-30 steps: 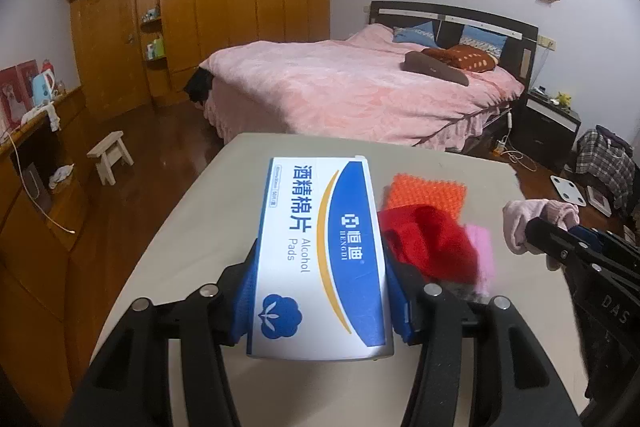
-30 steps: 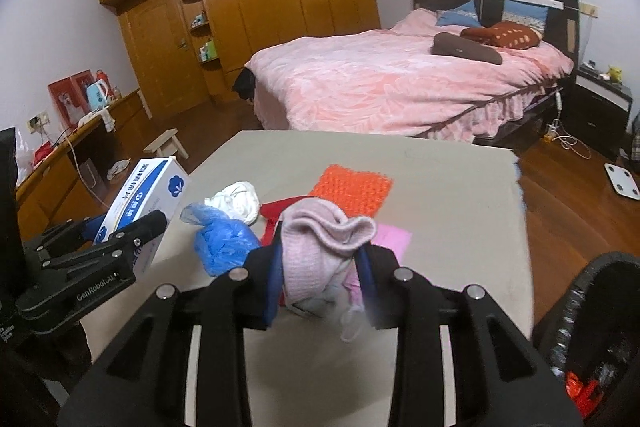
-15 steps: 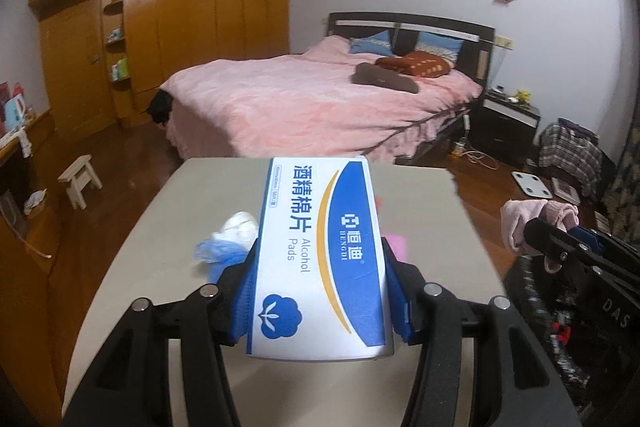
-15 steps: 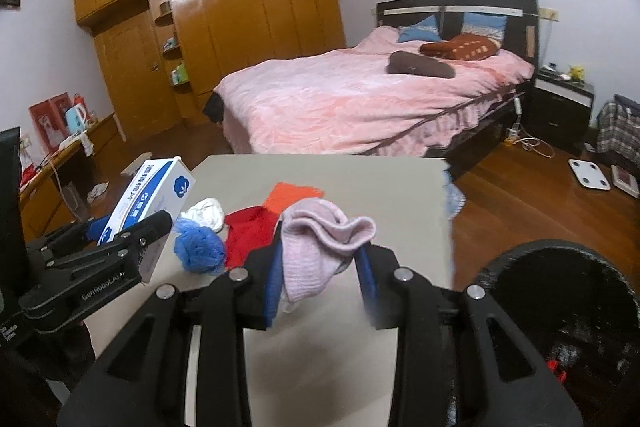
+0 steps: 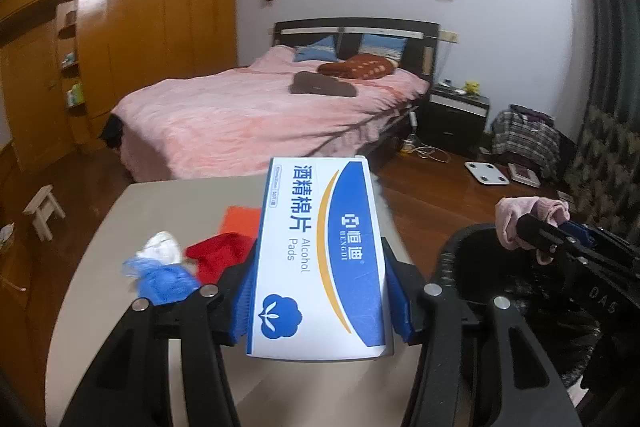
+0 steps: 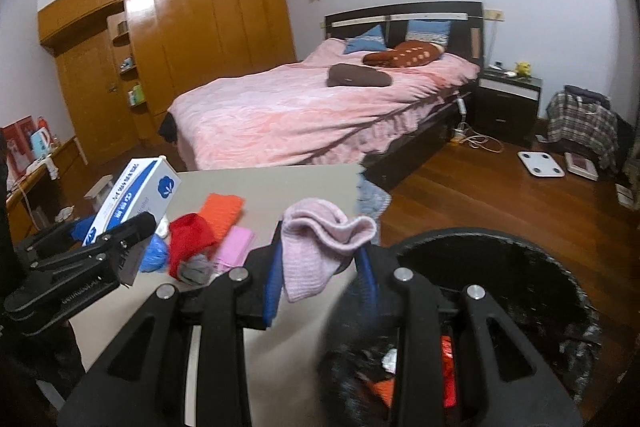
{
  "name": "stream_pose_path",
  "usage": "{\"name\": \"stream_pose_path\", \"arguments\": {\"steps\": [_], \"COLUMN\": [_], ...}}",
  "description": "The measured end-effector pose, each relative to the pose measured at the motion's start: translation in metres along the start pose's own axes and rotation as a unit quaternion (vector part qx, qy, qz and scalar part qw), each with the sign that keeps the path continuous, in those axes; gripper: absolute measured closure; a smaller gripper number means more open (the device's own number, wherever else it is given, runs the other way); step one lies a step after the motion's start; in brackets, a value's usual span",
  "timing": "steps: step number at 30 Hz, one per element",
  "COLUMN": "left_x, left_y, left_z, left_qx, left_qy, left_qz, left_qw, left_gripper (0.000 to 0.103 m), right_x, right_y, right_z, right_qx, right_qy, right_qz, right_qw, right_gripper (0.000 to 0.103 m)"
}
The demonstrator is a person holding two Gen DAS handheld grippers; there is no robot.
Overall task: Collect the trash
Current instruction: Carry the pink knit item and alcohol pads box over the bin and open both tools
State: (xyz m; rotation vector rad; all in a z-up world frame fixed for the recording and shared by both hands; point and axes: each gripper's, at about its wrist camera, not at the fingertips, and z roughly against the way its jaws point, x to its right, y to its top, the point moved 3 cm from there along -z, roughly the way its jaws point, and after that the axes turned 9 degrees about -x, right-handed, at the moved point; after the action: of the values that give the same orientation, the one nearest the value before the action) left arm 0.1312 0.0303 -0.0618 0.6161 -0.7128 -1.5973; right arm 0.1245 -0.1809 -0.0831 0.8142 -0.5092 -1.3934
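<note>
Left gripper (image 5: 320,291): fingers clamped on white-and-blue cardboard alcohol-pad box (image 5: 318,251), held above beige desk (image 5: 92,279). Right gripper (image 6: 320,279): fingers pinching pink knitted sock (image 6: 320,243), at rim of black round trash bin (image 6: 520,267).

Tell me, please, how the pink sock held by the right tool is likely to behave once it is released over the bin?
The pink sock drapes limply over the right tool, so it is probably floppy and light. Its knit looks fuzzy, so it may cling to a pad rather than slip off. It should land softly in the black bin, without rolling.
</note>
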Motion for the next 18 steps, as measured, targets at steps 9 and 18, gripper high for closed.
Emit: {"name": "stream_pose_path", "arguments": {"steps": [9, 18], "left_x": [0.063, 0.114], "left_y": [0.006, 0.006], "left_z": [-0.007, -0.017], "left_qx": [0.003, 0.001], "left_qy": [-0.048, -0.087], "left_qz": [-0.036, -0.073], "left_qw": [0.9982, 0.9935], "left_gripper": [0.049, 0.049], "right_x": [0.052, 0.101], "right_y": [-0.016, -0.035], "right_z": [0.023, 0.040], "right_qx": [0.006, 0.008], "right_qy": [-0.050, -0.092], "right_qz": [-0.029, -0.058], "right_qw": [0.998, 0.994], "right_gripper": [0.072, 0.072]}}
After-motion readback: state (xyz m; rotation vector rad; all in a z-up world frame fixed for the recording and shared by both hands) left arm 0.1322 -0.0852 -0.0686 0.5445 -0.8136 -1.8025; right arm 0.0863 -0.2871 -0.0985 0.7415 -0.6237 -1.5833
